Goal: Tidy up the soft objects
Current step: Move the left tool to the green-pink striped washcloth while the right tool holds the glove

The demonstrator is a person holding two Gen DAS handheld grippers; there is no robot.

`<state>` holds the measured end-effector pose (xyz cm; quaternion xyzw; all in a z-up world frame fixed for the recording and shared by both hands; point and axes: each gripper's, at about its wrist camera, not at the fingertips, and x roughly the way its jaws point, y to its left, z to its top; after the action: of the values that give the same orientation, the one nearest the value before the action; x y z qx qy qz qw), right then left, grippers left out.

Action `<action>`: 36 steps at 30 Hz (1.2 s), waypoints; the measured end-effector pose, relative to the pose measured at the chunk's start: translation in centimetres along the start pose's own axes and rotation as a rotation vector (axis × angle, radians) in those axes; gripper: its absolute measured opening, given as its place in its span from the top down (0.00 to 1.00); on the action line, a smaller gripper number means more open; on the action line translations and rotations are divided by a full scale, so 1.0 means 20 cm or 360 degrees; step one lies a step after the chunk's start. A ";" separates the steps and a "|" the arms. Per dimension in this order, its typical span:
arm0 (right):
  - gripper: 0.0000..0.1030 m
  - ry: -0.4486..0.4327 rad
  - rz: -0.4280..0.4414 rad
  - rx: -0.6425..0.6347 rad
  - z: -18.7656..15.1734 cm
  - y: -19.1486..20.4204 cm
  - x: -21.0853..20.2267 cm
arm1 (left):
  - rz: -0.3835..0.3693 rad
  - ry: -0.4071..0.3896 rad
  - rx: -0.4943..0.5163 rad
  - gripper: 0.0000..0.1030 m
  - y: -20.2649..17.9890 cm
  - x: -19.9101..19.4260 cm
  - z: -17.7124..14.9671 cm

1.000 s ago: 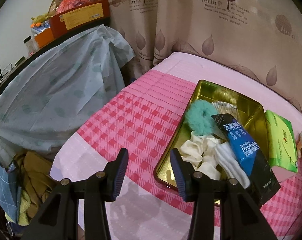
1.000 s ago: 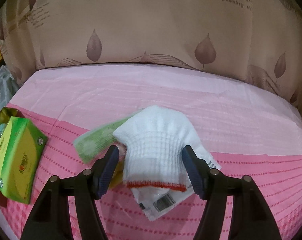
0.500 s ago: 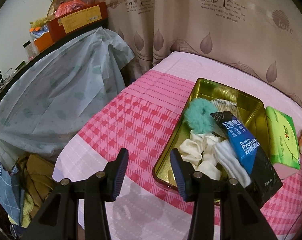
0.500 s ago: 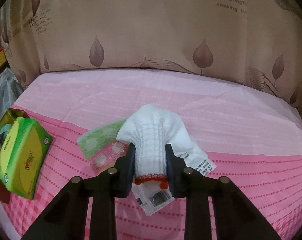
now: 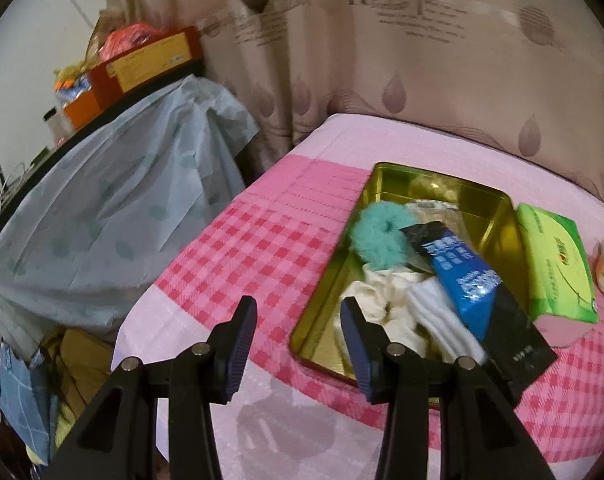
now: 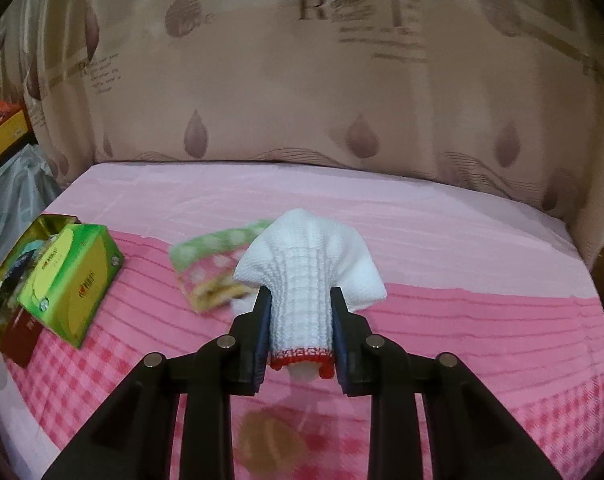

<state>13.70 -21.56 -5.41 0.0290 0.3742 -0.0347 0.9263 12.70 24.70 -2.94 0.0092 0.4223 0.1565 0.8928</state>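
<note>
My right gripper [image 6: 300,300] is shut on a white knitted glove [image 6: 307,264] with a red cuff and holds it lifted above the pink bed cover. A gold metal tin [image 5: 385,176] sits on the bed in the left wrist view; it holds a teal scrunchie [image 5: 375,232], white cloth pieces [image 5: 385,304] and a blue-black packet [image 5: 469,280]. My left gripper [image 5: 298,320] is open and empty at the tin's near left corner. The tin [image 6: 30,228] also shows at the far left of the right wrist view.
A green tissue pack [image 5: 553,268] [image 6: 70,276] lies beside the tin's right side. A green and pink snack packet [image 6: 214,268] lies on the bed behind the glove. A round tan object [image 6: 270,444] lies below my right gripper. A covered shelf [image 5: 102,208] stands left of the bed.
My right gripper closed on the glove and lifted it off the bed; the paper under it is gone from view. My left gripper stayed open and drifted slightly.
</note>
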 end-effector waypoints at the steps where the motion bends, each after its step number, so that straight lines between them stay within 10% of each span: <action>1: 0.76 0.0005 -0.0009 0.0010 -0.02 -0.03 -0.01 | -0.0010 -0.0017 0.0029 0.57 -0.02 -0.01 0.00; 18: 0.76 0.0096 -0.0142 0.0099 -0.31 -0.36 0.05 | -0.0560 -0.0142 0.0456 0.57 -0.78 -0.29 0.09; 36: 0.74 0.0140 -0.0086 0.0125 -0.34 -0.38 0.10 | -0.0999 0.0251 0.0728 0.53 -1.80 -0.06 0.21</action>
<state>9.81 -28.72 -11.94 0.0569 0.4135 -0.0729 0.9058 24.99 -9.30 -4.71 0.0662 0.4958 -0.2220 0.8370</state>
